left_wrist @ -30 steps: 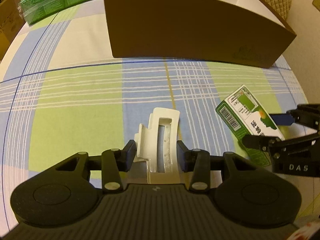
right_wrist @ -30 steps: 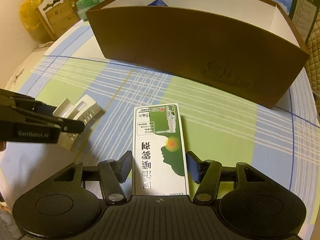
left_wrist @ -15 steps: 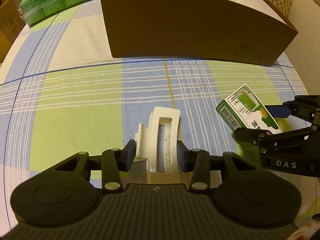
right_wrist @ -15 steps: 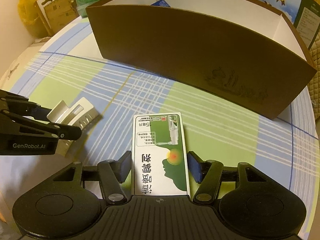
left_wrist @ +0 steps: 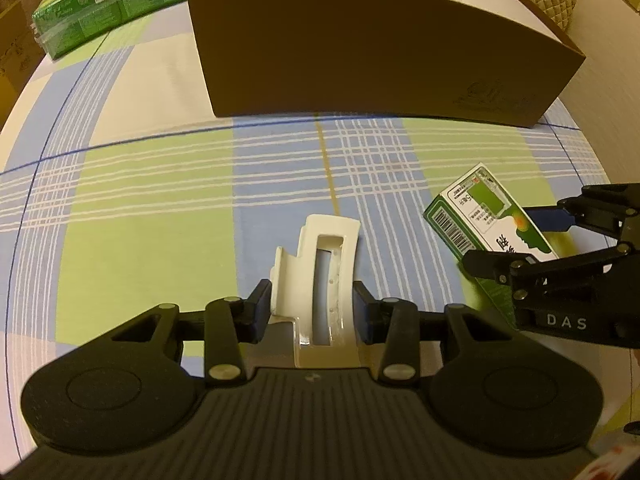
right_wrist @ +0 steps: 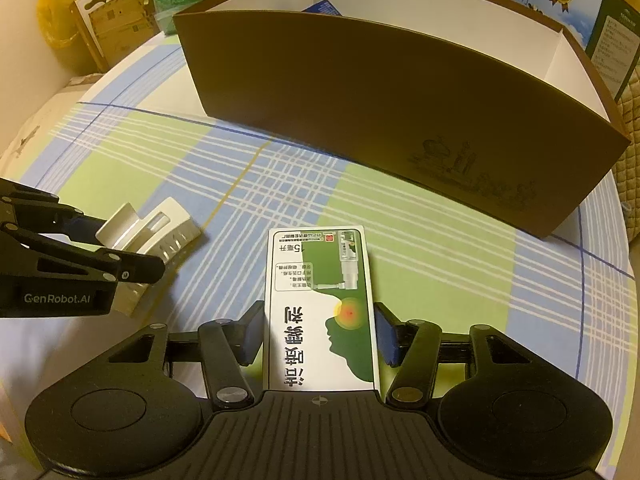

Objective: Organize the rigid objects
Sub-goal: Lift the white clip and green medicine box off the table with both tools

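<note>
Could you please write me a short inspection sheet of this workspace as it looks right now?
Surface: checked tablecloth, blue, green and white.
Job's things: white plastic part and green-and-white carton lie flat; large brown cardboard box stands open behind them.
Clutter: wrapped green packs at the far left corner.
Grippers: left gripper jaws closing, pads against the part; right gripper jaws closing, carton between them.
Cables: nothing seen.
Surroundings: cardboard cartons and a yellow bag beyond the table.
</note>
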`<action>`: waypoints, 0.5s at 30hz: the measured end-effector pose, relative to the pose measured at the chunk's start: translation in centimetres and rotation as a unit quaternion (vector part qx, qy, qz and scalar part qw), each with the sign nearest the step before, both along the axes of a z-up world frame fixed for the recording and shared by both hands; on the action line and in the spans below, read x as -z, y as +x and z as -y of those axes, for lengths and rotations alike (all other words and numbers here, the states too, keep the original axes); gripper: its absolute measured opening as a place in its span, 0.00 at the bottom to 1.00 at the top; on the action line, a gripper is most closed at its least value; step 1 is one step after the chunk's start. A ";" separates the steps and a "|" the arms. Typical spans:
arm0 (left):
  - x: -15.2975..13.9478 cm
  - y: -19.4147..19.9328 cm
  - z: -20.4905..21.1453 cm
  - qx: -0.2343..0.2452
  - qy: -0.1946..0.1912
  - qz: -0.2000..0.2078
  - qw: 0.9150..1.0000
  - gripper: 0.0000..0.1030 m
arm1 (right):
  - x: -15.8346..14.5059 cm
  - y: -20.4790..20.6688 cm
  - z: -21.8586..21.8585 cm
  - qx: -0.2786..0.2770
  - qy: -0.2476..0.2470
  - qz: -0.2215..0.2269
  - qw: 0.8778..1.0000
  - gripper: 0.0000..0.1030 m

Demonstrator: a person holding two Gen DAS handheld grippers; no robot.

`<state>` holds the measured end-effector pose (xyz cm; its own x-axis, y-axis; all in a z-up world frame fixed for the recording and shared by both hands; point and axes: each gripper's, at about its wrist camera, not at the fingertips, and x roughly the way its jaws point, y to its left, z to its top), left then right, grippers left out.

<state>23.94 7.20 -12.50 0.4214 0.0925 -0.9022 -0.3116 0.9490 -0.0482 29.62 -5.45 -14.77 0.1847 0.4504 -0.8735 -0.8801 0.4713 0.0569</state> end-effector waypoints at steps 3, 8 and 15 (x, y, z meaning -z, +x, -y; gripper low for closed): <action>0.0 0.1 -0.2 -0.003 -0.010 -0.002 1.000 0.34 | -0.2 -0.1 0.1 -0.001 0.004 -0.001 1.000 0.51; 0.0 0.0 0.0 -0.002 -0.009 -0.002 1.000 0.34 | -0.5 -0.1 0.3 -0.001 0.007 -0.002 1.000 0.51; -0.3 -0.1 0.2 -0.003 -0.006 0.002 1.000 0.34 | -0.9 -0.2 0.5 0.001 0.013 -0.004 1.000 0.51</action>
<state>23.80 7.04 -12.17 0.4245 0.0852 -0.9014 -0.3177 0.9463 -0.0602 29.44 -5.97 -13.86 0.1791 0.4723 -0.8630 -0.8792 0.4706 0.0751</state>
